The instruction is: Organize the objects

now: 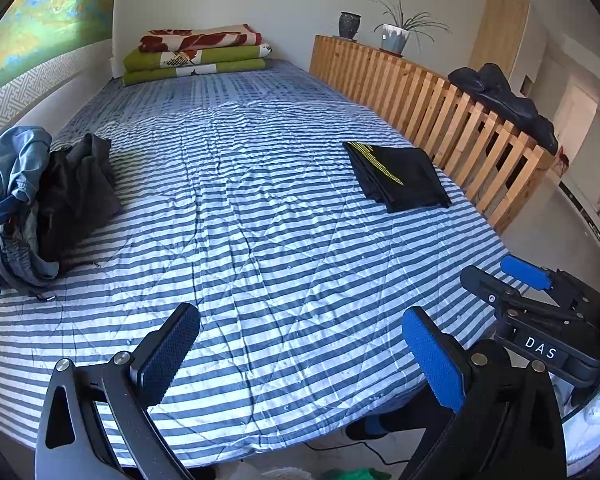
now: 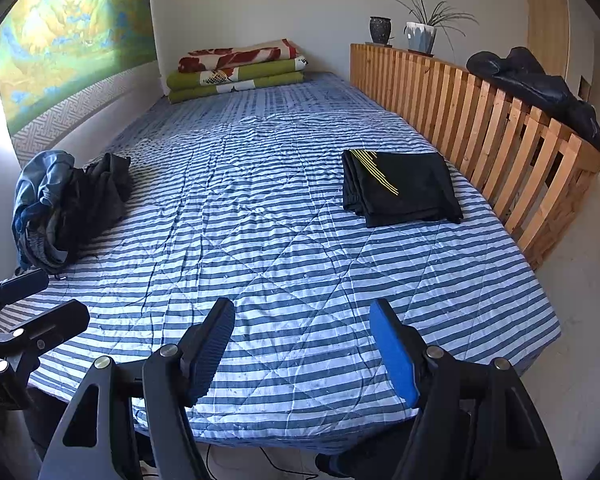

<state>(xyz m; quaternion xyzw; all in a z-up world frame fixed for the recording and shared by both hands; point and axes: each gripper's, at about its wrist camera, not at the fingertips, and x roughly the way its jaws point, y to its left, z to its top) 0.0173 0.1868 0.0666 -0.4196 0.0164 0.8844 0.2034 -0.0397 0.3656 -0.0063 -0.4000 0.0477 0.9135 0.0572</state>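
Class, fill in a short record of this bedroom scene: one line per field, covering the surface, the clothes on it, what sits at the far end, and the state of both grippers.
surface: bed with blue and white striped quilt
folded item: black garment with yellow stripes, flat, near the wooden slatted rail
unfolded items: heap of blue and dark clothes, by the wall
far end: stack of folded blankets
left gripper: open, holding nothing
right gripper: open, holding nothing
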